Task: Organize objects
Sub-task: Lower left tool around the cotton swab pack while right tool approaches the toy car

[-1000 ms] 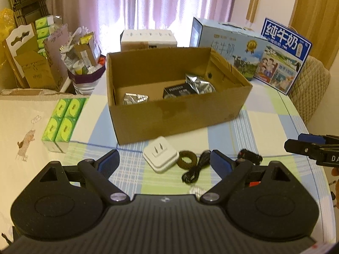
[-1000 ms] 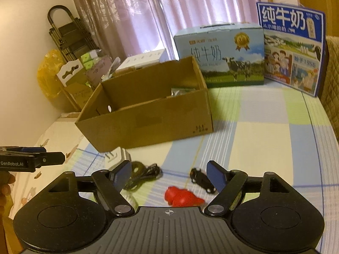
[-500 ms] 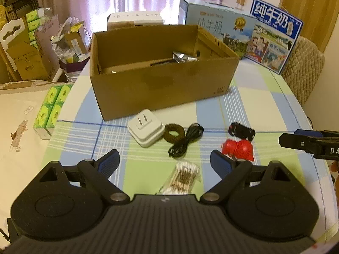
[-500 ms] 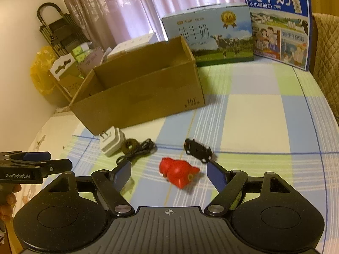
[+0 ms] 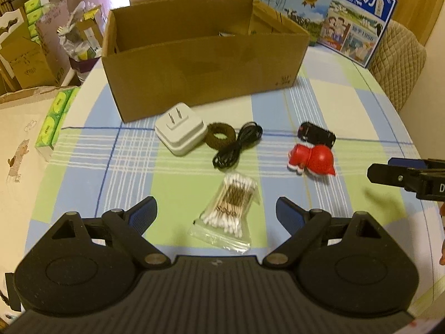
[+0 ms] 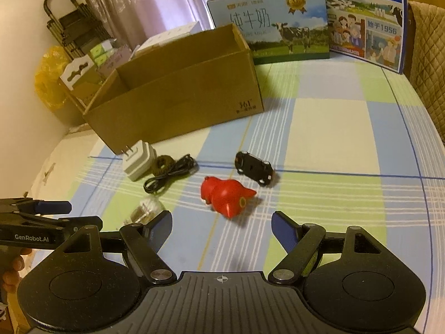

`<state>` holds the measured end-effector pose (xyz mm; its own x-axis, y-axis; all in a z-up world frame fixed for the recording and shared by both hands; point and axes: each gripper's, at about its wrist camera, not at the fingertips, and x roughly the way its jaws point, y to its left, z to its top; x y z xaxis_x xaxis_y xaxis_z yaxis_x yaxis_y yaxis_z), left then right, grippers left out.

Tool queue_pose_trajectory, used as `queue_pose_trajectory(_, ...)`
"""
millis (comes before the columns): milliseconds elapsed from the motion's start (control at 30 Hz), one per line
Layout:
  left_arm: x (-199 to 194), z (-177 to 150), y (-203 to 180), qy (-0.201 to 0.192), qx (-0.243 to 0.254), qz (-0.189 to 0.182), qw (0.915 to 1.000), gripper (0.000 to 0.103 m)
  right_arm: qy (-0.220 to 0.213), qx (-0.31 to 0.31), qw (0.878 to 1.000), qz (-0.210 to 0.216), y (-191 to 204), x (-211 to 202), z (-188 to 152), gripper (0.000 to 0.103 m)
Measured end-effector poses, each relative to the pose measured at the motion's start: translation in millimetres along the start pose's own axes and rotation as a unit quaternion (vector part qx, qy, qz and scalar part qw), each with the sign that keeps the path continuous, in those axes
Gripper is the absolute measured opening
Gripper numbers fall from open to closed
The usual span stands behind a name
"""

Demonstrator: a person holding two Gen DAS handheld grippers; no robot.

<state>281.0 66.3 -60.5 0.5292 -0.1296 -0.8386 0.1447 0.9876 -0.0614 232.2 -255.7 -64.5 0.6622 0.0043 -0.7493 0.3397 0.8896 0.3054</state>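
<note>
An open cardboard box [image 5: 203, 64] [image 6: 178, 97] stands at the back of the checked tablecloth. In front of it lie a white plug adapter [image 5: 181, 132] [image 6: 138, 161], a brown hair tie [image 5: 220, 135], a coiled black cable [image 5: 237, 144] [image 6: 169, 173], a black toy car [image 5: 317, 135] [image 6: 254, 168], a red toy figure [image 5: 313, 161] [image 6: 225, 193] and a bag of cotton swabs [image 5: 230, 208] [image 6: 146, 211]. My left gripper [image 5: 217, 211] is open and empty just behind the swabs. My right gripper [image 6: 221, 224] is open and empty just behind the red toy.
Two blue milk cartons [image 5: 314, 5] [image 6: 278, 25] stand behind the box, with a quilted chair [image 5: 397, 58] at the right. Green tissue packs [image 5: 54, 117] lie at the table's left edge. Cardboard clutter [image 5: 33, 44] fills the far left.
Both grippers have pulled back and risen from the box. The swabs, red toy and toy car have come into full view in front of the fingers.
</note>
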Motion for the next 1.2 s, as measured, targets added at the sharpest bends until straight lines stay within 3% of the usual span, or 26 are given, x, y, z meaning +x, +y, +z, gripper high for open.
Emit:
queue_pose_trajectory(733, 51.2, -2.3, -16.7, 0.041, 0.033, -0.014, 0.9985, 0.084, 0.048, 0.009, 0.998, -0.043, -17.6, 23.0, -10.9, 0.076)
queue_pose_trajectory(1033, 74.6, 1.4, -19.3, 0.046, 0.061, -0.02, 0.9969, 0.076, 0.05, 0.022, 0.997, -0.045, -23.6, 25.5, -11.1, 0.076)
queue_pose_trajectory(1200, 87.2, 3.2, -18.6, 0.057, 0.074, -0.015, 0.9955, 0.062, 0.049, 0.027, 0.997, -0.044, -25.7, 25.5, -11.1, 0.076)
